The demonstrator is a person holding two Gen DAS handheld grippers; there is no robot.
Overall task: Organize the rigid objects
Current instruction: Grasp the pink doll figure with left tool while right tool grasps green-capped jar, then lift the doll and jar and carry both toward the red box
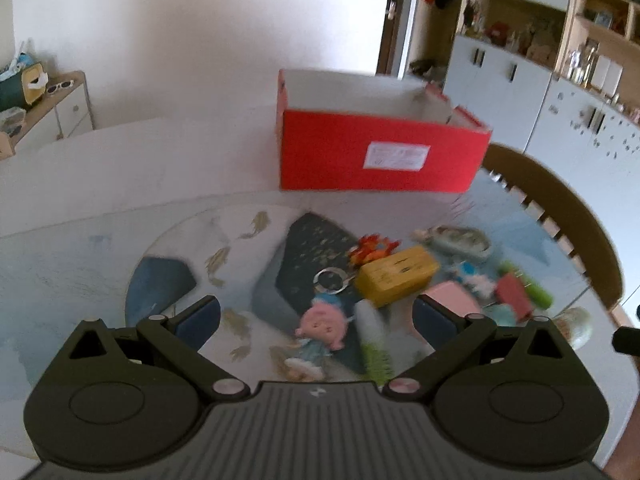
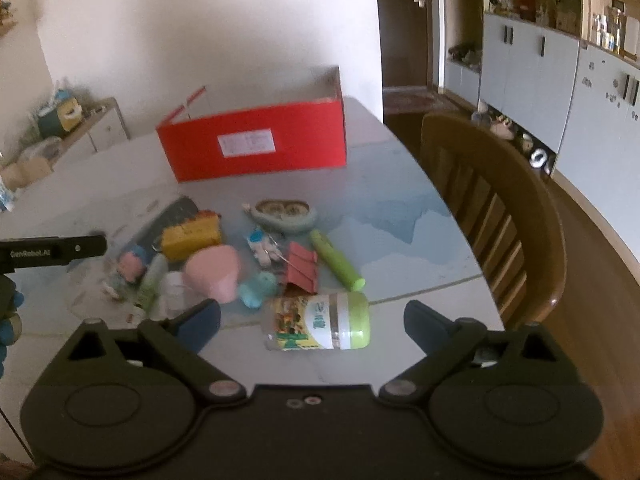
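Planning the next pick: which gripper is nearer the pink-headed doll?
Left. The left gripper is open right over the pink-headed doll, which lies between its fingers. The right gripper is off to the doll's right, over the green-capped bottle.

A: The red box (image 2: pixel 256 146) looks like matt cardboard with a white paper label; the chair (image 2: pixel 496 208) is smooth, faintly shiny wood.

B: The table (image 2: pixel 400 216) has a glossy printed surface. The green-capped jar (image 2: pixel 320 322) looks like clear shiny plastic with a paper label.

A: The key ring (image 1: pixel 330 280) is bright metal, the yellow block (image 1: pixel 396 276) matt, and the gripper fingers (image 1: pixel 198 318) dull black plastic.
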